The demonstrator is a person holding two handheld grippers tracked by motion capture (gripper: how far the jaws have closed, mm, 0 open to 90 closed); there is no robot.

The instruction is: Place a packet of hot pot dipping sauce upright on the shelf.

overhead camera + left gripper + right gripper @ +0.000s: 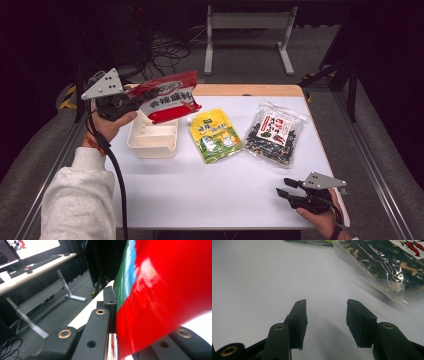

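My left gripper point(150, 93) is shut on a red and white sauce packet point(170, 96) and holds it in the air above the cream tray point(152, 140) at the table's left. In the left gripper view the red packet point(165, 292) sits clamped between the black jaws, with one pad point(110, 302) showing beside it. My right gripper point(286, 191) hovers open low over the table's near right corner, with nothing between its fingers point(298, 320). A yellow snack bag point(215, 135) and a clear bag of dark dried food point(275, 132) lie flat mid-table. The clear bag's corner point(384, 270) lies just ahead of the right gripper.
The white table point(210, 190) has a wooden strip along its far edge point(250, 90). Beyond it stand a grey metal frame point(247, 30) and loose cables on the floor point(165, 50). A desk with a monitor point(32, 247) shows in the left gripper view.
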